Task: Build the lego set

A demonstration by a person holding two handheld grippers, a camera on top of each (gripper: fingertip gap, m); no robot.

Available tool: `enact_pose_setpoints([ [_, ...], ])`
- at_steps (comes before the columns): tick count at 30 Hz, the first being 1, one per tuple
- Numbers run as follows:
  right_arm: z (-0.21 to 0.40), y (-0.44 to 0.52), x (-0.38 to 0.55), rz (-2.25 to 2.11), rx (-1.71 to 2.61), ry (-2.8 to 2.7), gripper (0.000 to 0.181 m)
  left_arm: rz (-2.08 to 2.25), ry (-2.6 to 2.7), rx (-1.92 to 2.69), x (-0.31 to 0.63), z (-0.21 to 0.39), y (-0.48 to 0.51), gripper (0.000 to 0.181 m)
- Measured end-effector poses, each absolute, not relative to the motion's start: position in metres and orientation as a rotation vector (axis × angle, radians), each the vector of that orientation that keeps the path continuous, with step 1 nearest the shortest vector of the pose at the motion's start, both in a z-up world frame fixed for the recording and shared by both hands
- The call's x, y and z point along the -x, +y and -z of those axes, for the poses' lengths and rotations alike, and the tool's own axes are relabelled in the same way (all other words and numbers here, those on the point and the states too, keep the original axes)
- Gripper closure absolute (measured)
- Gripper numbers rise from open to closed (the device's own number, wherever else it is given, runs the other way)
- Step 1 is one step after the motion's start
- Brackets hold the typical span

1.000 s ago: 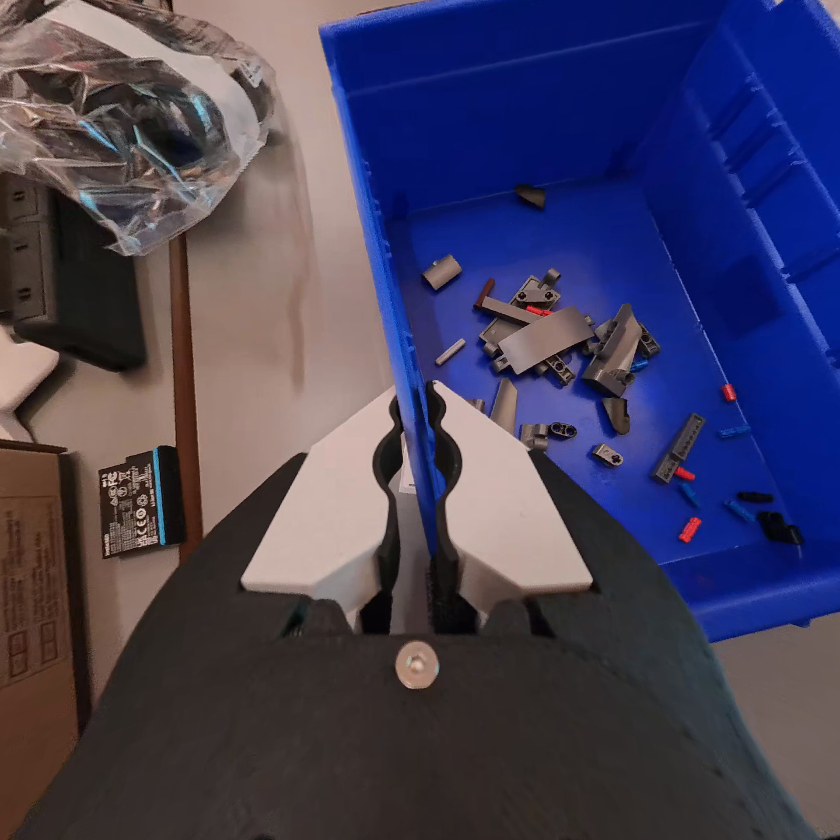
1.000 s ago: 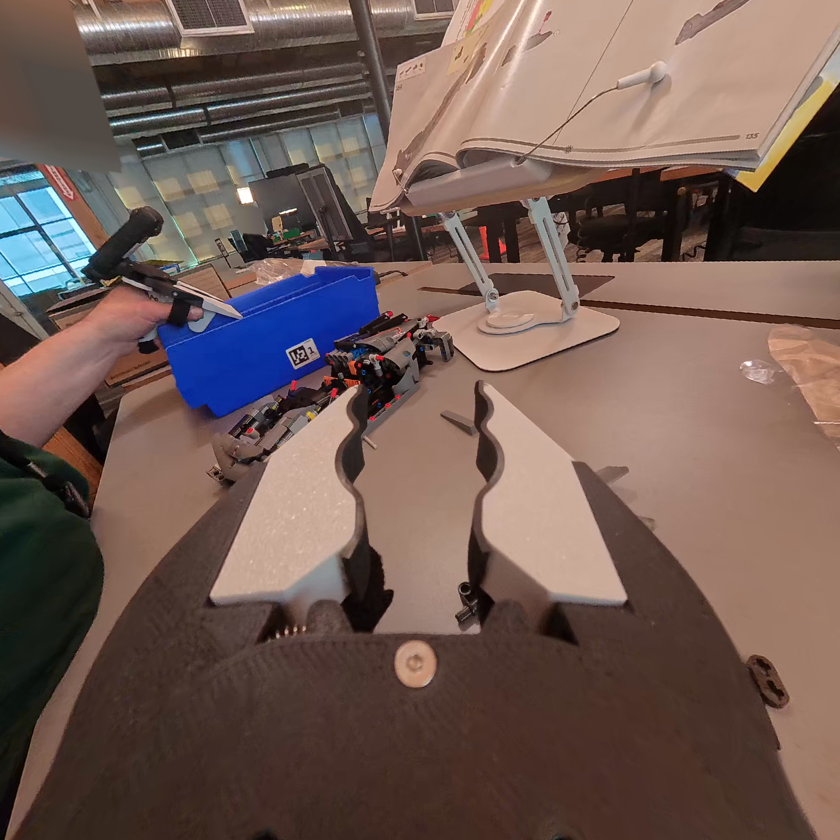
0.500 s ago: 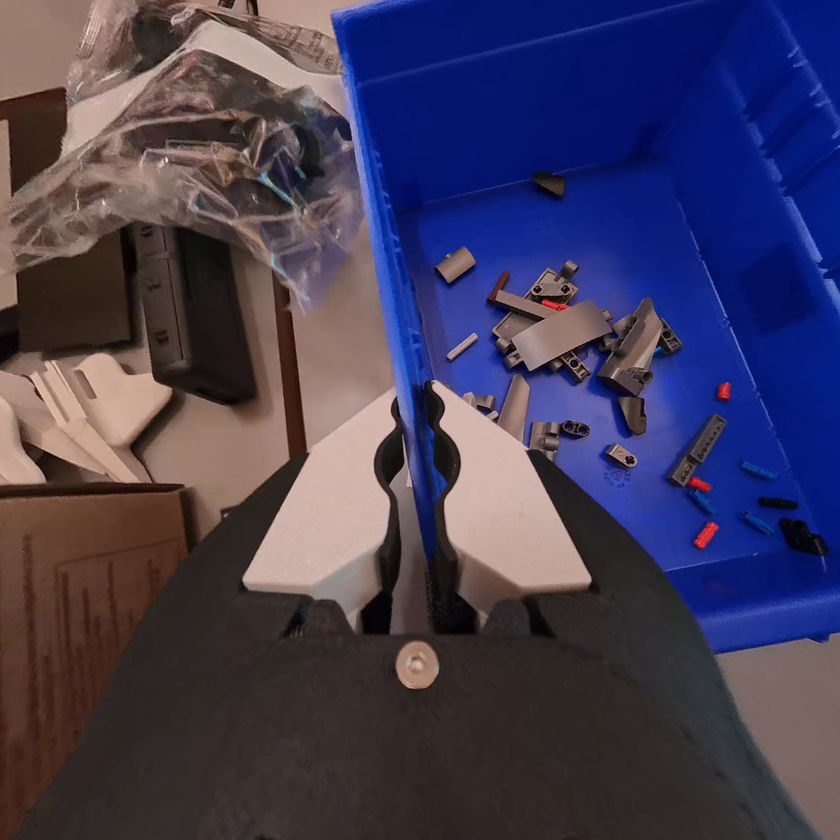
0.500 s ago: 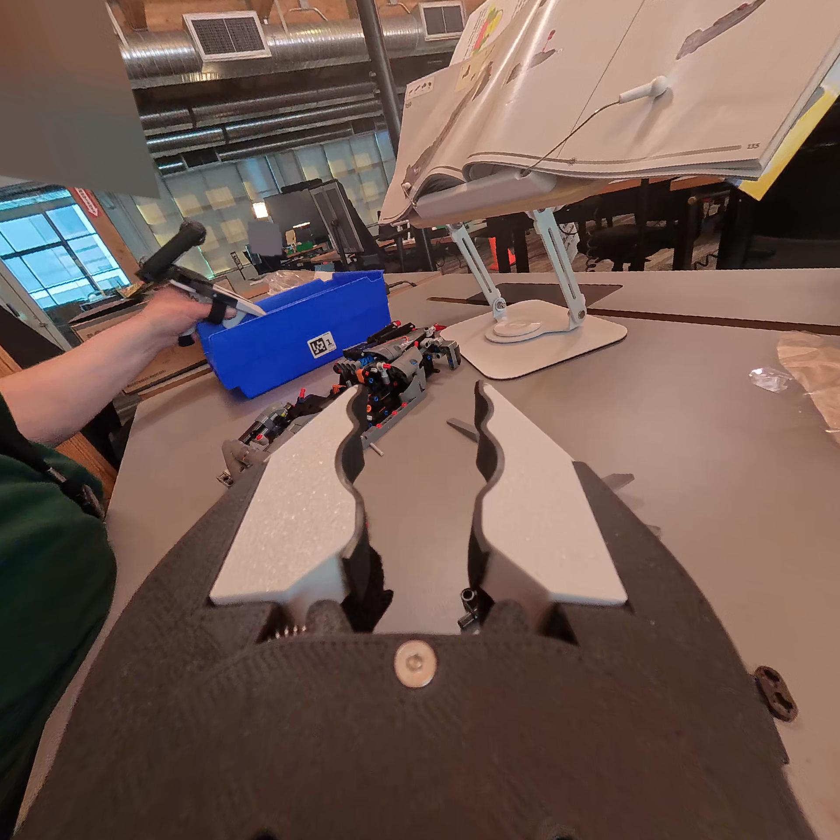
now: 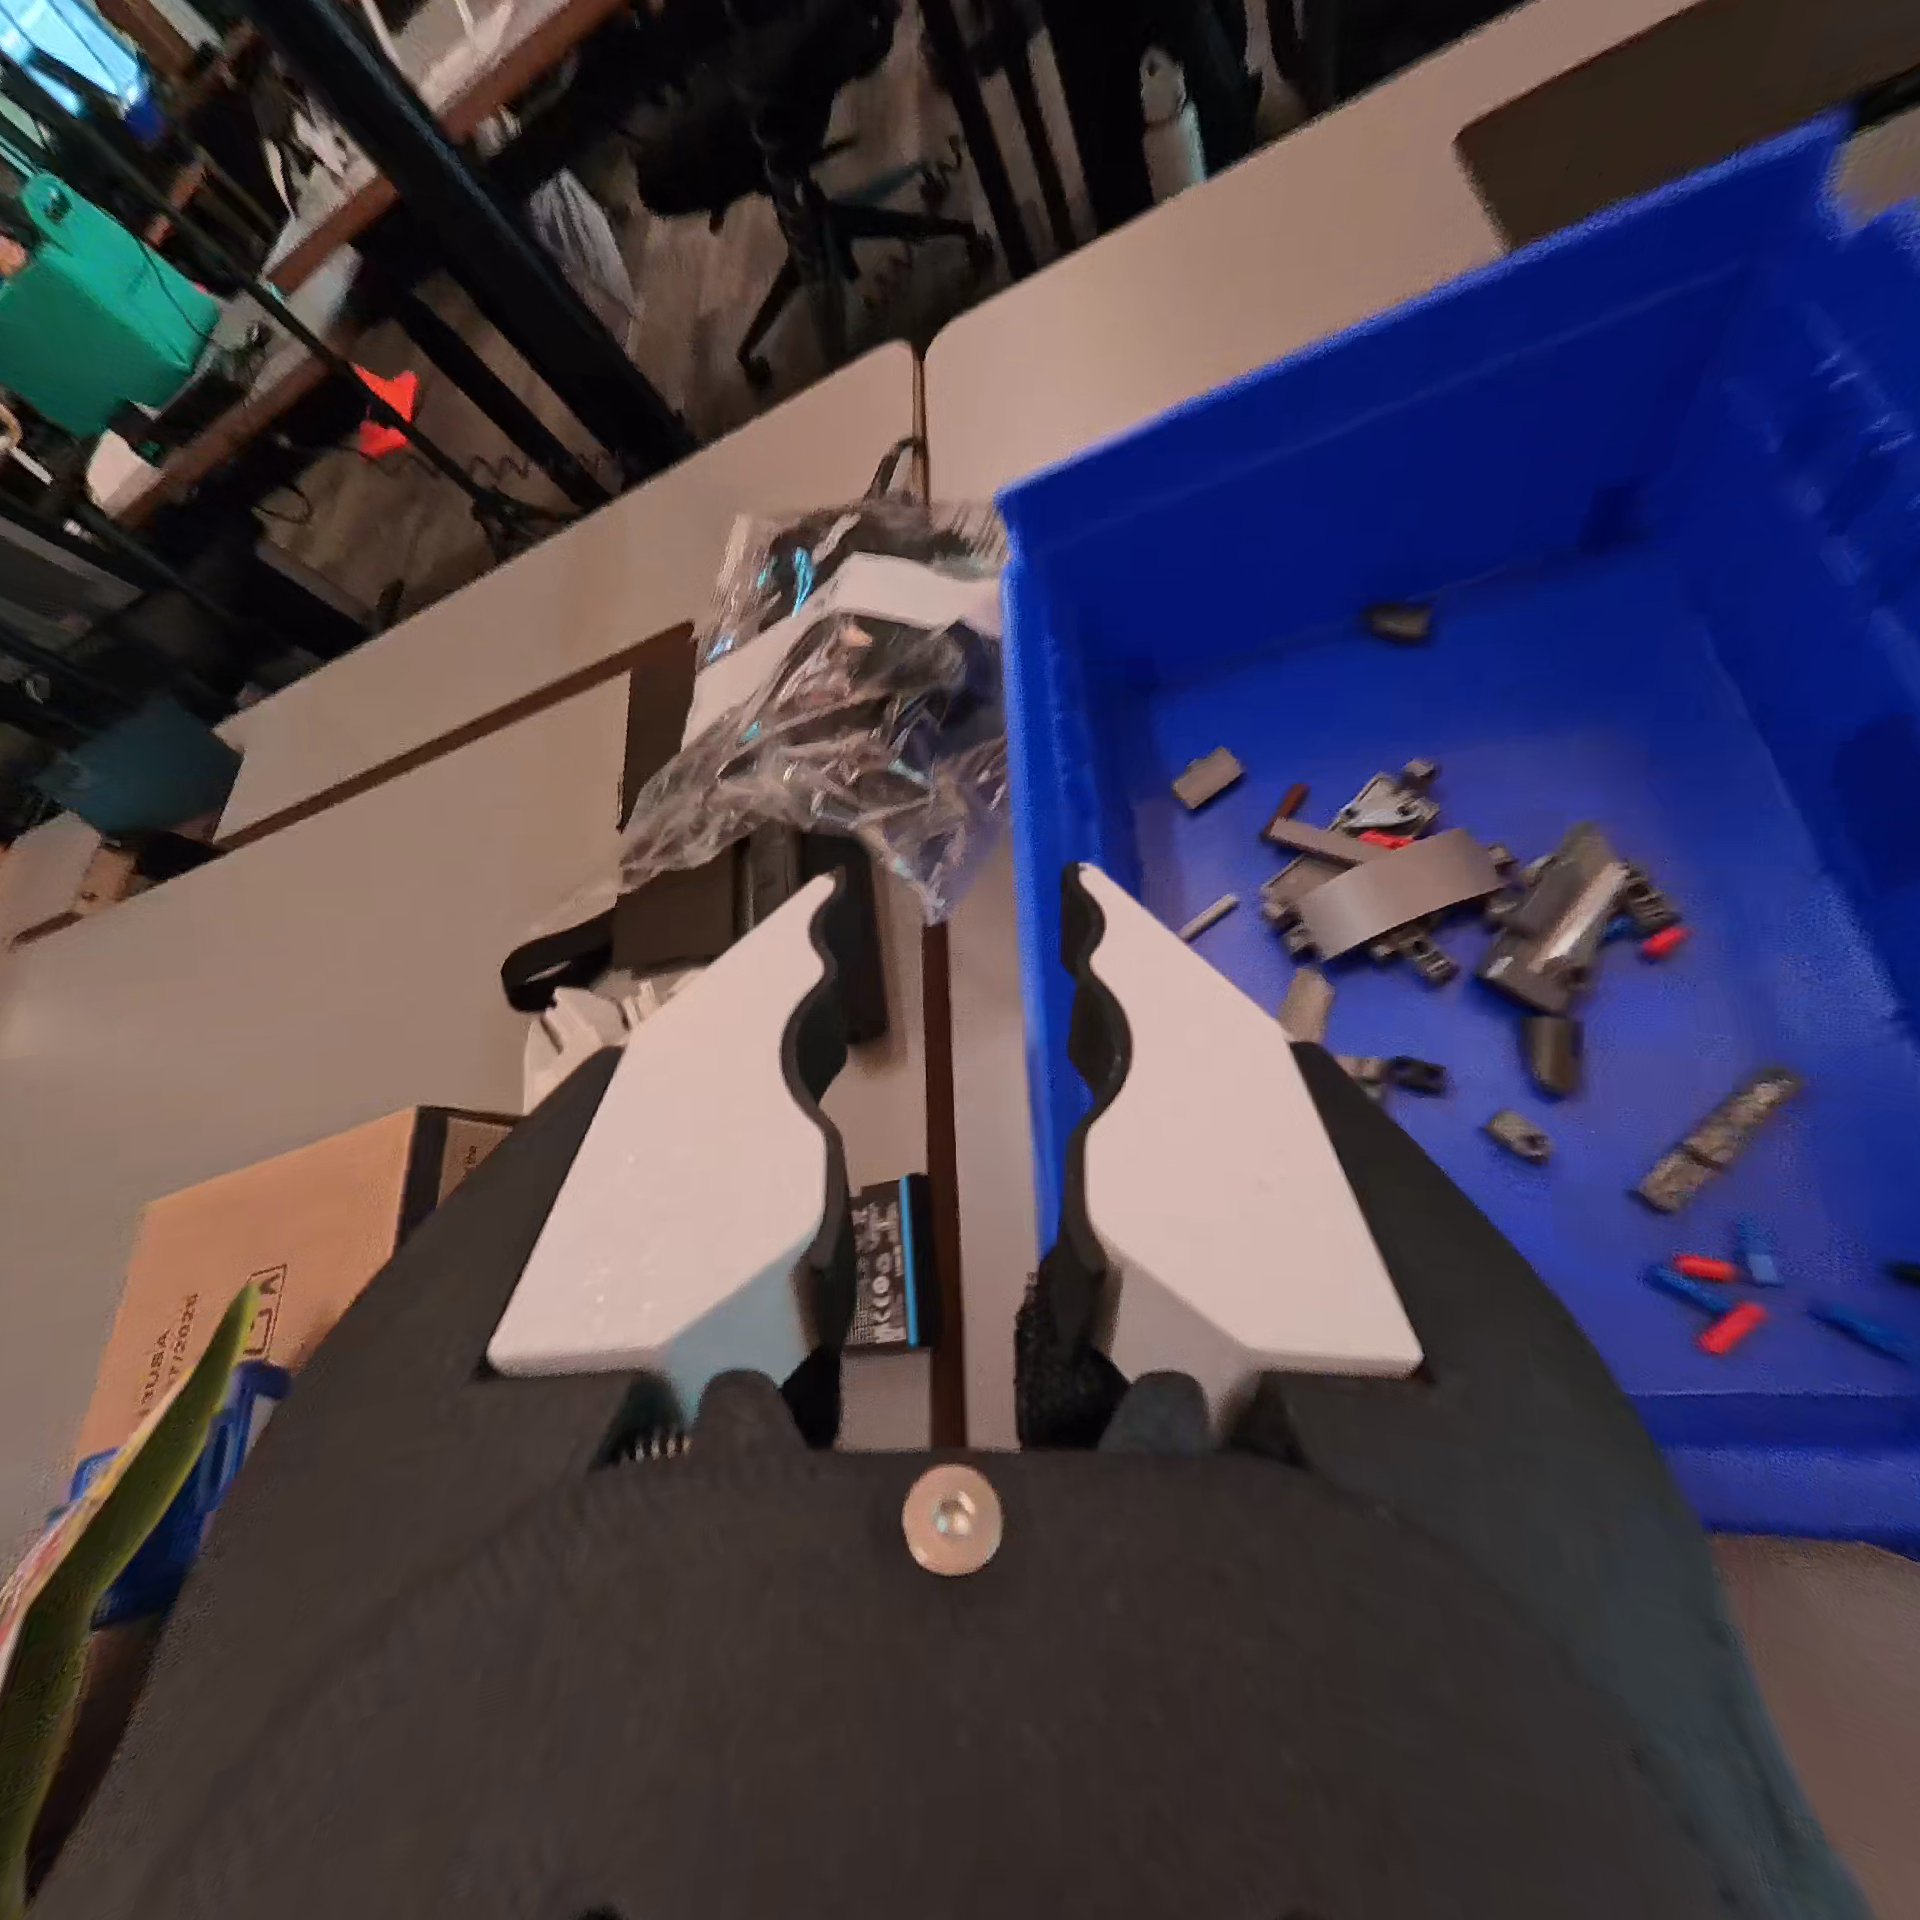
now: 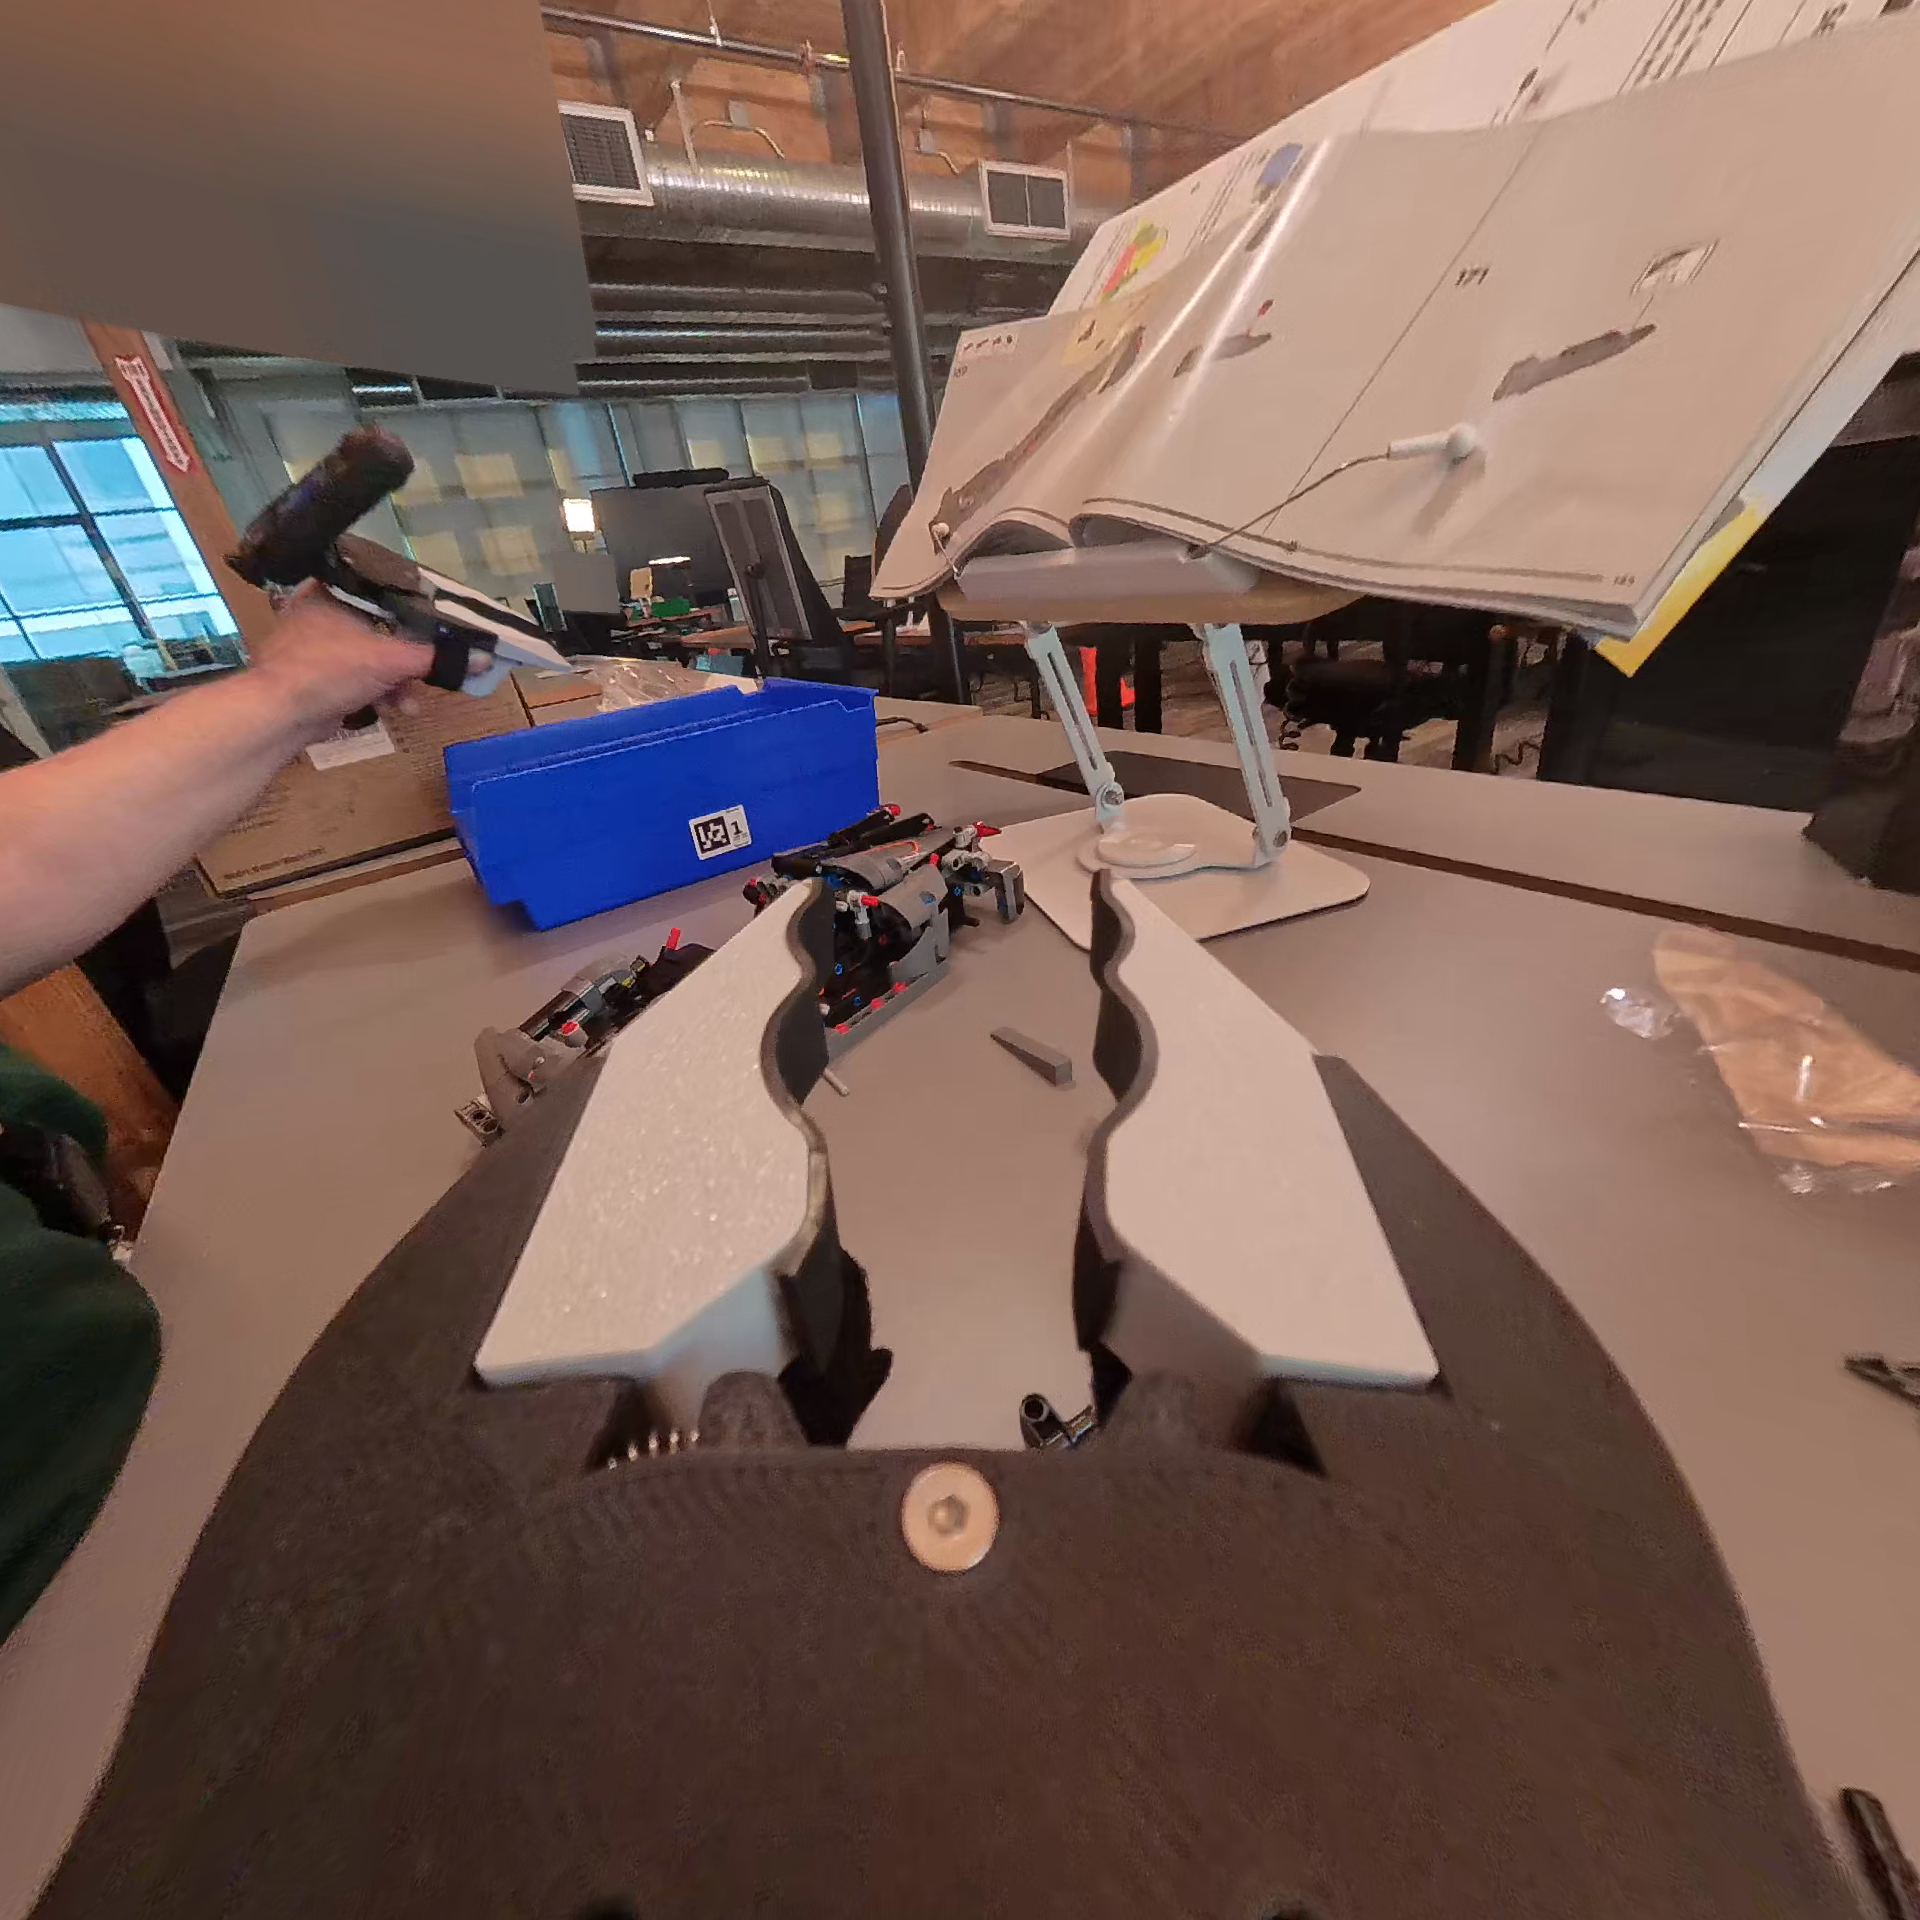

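Observation:
In the left wrist view my left gripper [image 5: 951, 878] is open and empty, and the left wall of the blue bin [image 5: 1351, 499] runs just inside its right finger. Loose grey, red and blue lego pieces [image 5: 1392, 894] lie on the bin floor. The right wrist view shows that gripper [image 6: 499, 655] held above and left of the bin [image 6: 623, 831]. My right gripper [image 6: 951, 883] is open and empty, low over the grey table. Ahead of it lie the part-built lego model [image 6: 894, 894], a second built section [image 6: 582, 1013] and a grey wedge piece [image 6: 1031, 1055].
An open instruction book [image 6: 1403, 364] rests on a white stand [image 6: 1195, 873] at the back right. A crumpled plastic bag [image 6: 1808, 1060] lies at the right. Left of the bin are a plastic bag [image 5: 831, 727], a cardboard box [image 5: 281, 1268] and a black battery [image 5: 894, 1262]. One gripper's finger ends stand about 65 cm off the other's. The left gripper is farther from the part-built lego model [image 6: 894, 894], some 45 cm, than the right, some 25 cm.
My left gripper was shut on the bin's left wall and carried the bin back and left. It has now opened, let go and lifted away. My right gripper stayed open.

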State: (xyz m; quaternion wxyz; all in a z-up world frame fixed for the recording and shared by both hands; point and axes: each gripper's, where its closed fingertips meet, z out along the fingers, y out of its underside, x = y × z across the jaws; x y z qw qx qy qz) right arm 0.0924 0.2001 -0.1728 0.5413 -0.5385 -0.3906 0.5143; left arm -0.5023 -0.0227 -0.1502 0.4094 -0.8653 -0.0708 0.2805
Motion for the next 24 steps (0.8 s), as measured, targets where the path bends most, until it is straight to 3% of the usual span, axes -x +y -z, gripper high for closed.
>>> enact_pose_setpoints([
  [10, 0.163, 0.174, -0.086, -1.066, 1.176, -1.04, 0.136, -0.521, 0.355, 1.968, 0.281, 0.088, 0.082, 0.14],
  [24, 0.149, 0.16, -0.097, -1.109, 1.088, -1.007, 0.14, -0.069, 1.207, 1.79, -0.07, 0.137, 0.263, 0.12],
])
